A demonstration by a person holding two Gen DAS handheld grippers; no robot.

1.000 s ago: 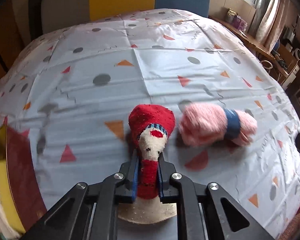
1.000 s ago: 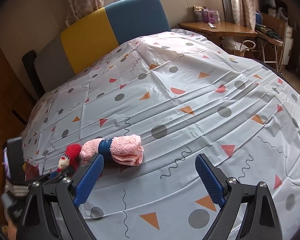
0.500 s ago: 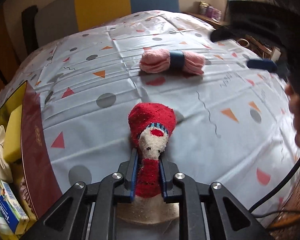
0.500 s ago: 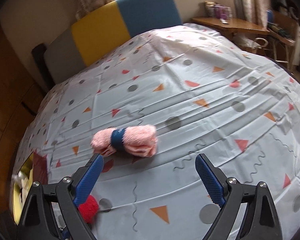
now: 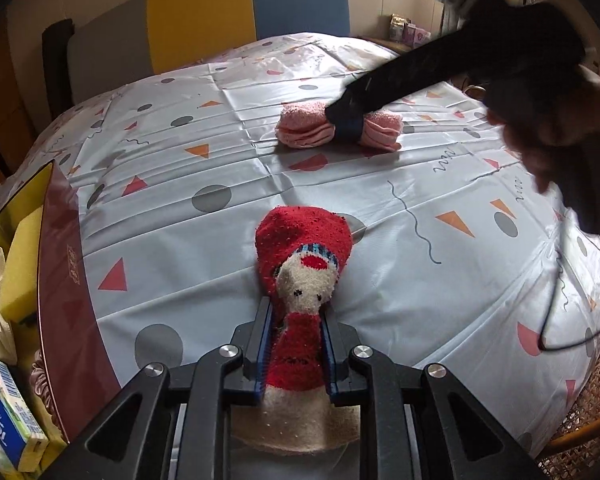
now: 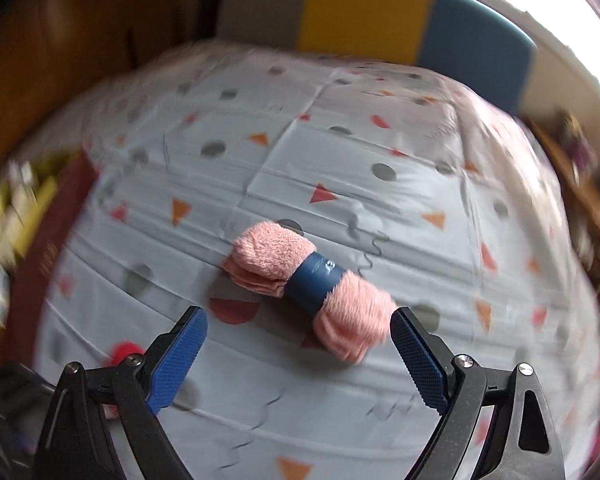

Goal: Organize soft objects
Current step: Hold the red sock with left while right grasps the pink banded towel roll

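Closer now — pink towel roll (image 6: 312, 282) lies diagonal.

Sock doll (image 5: 302, 276) sits on tablecloth (image 5: 380, 208) nearest cam, clamped btwn left gripper (image 5: 296, 344) fingers. Towel roll (image 5: 340, 130) lies further back on cloth, right gripper (image 6: 298, 344) just before it, jaws apart. Box (image 5: 60, 280) w/ misc items at left table edge.

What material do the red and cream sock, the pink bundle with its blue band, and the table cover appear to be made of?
Red and cream sock: fuzzy knit, probably chenille-like yarn; nubby, matte pile.
Pink bundle: fluffy, fleecy textile; soft layered folds.
Blue band: smooth, perhaps paper or card; faint print.
Table cover: likely plastic or coated cloth; glossy, sharp fold creases.
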